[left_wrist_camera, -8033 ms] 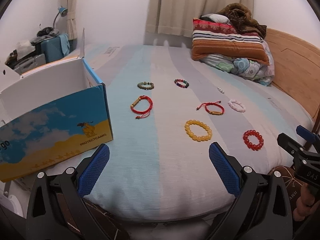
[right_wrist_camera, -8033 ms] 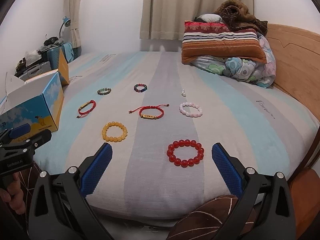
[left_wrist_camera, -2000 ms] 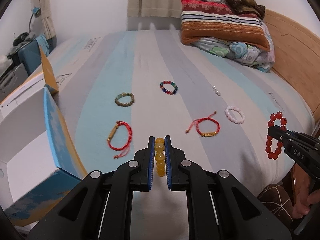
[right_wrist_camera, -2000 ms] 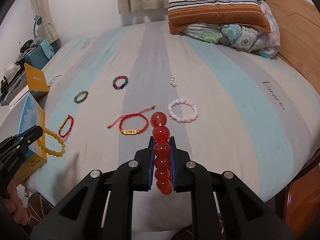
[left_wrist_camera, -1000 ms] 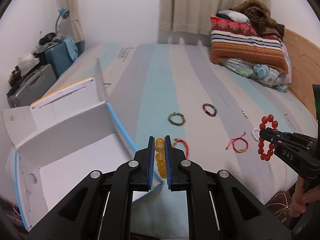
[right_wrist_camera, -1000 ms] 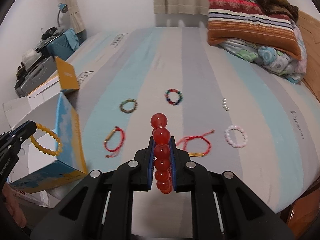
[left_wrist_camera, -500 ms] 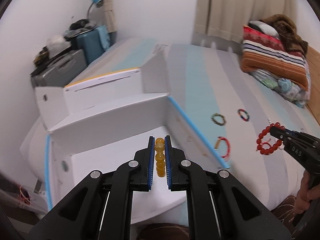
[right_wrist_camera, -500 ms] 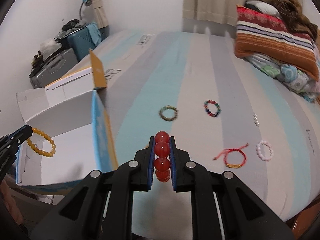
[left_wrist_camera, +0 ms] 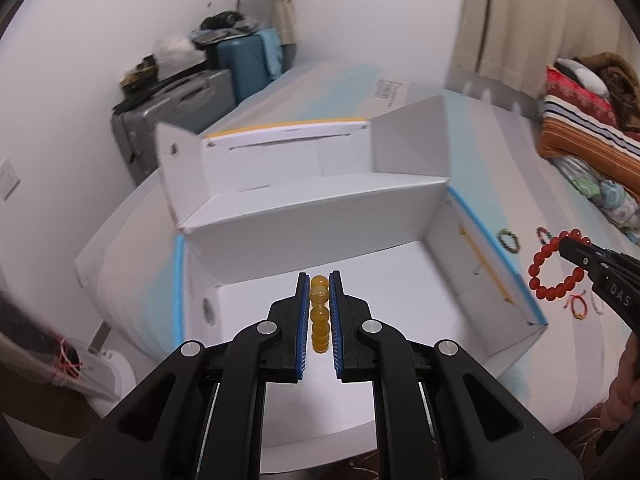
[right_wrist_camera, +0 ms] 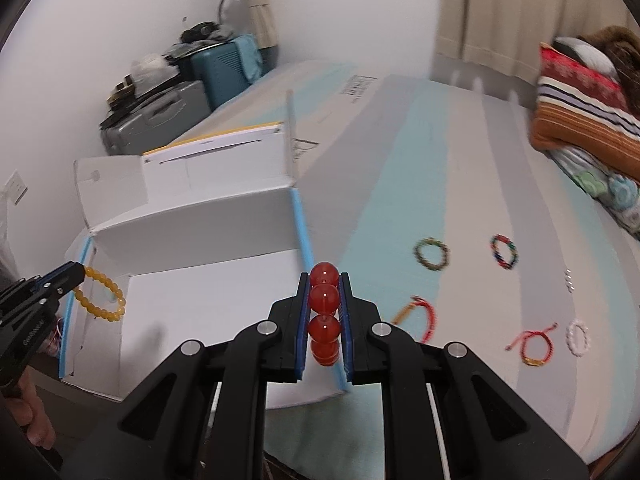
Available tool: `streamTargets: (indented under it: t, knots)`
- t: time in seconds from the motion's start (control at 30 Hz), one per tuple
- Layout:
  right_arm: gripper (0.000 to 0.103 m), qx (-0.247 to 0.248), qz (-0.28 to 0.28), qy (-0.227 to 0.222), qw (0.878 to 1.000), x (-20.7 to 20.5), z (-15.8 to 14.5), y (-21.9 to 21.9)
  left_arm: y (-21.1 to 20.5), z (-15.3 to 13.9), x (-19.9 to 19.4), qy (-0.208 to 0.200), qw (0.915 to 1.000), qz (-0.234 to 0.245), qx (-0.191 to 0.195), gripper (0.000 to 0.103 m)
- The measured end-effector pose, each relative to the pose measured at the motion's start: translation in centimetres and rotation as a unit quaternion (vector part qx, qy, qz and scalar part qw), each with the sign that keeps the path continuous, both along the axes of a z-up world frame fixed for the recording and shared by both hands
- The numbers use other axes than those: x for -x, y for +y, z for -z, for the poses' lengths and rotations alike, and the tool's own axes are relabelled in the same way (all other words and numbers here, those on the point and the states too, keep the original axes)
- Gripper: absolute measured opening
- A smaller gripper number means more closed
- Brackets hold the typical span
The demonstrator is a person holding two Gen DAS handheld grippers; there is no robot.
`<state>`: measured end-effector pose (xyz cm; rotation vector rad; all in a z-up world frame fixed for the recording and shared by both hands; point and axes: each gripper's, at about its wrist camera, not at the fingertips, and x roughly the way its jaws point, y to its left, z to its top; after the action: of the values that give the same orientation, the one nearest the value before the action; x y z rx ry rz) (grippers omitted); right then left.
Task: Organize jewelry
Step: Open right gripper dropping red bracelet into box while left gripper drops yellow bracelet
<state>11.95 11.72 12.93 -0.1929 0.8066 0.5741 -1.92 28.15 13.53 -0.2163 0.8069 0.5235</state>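
My left gripper (left_wrist_camera: 319, 280) is shut on a yellow bead bracelet (left_wrist_camera: 319, 314) and holds it over the open white box (left_wrist_camera: 400, 208); the bracelet also shows in the right wrist view (right_wrist_camera: 100, 294) hanging above the box floor (right_wrist_camera: 208, 300). My right gripper (right_wrist_camera: 325, 276) is shut on a red bead bracelet (right_wrist_camera: 325, 312) above the box's blue right edge; the bracelet shows in the left wrist view (left_wrist_camera: 554, 266) too. On the striped bed lie a green bracelet (right_wrist_camera: 431, 254), a multicolour bracelet (right_wrist_camera: 505, 252), two red cord bracelets (right_wrist_camera: 418, 316) (right_wrist_camera: 534, 346) and a white bead bracelet (right_wrist_camera: 578, 338).
The bed (right_wrist_camera: 460, 168) carries the box at its left side and a pile of pillows (right_wrist_camera: 588, 112) at the far right. Suitcases (right_wrist_camera: 160, 112) with clutter stand against the wall beyond the box. A small pearl piece (right_wrist_camera: 569, 280) lies on the bed.
Both grippers have swung left with their bracelets. The left one has moved over the box interior; the right one has come up to the box's right wall.
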Motion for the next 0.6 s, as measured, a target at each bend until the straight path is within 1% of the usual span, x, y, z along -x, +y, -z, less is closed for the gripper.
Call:
streamTargets:
  t: [0.23, 0.37, 0.5, 0.6]
  knots:
    - [0.012, 0.017, -0.040, 0.013, 0.999, 1.0, 1.6, 4.0, 2.2, 2.0, 1.0, 0.028, 0.9991, -0.030, 0.014, 0.009]
    - [0.012, 0.033, -0.057, 0.043, 0.997, 1.0, 3.3, 5.9, 2.8, 3.3, 1.0, 0.045, 0.9978, -0.039, 0.029, 0.009]
    - [0.012, 0.050, -0.068, 0.072, 0.994, 0.7, 4.7, 7.2, 3.3, 4.7, 0.9, 0.068, 0.9953, -0.046, 0.051, 0.009]
    - [0.012, 0.063, -0.069, 0.090, 0.992, 0.6, 5.7, 7.9, 3.7, 5.6, 0.7, 0.077, 0.9934, -0.048, 0.071, 0.009]
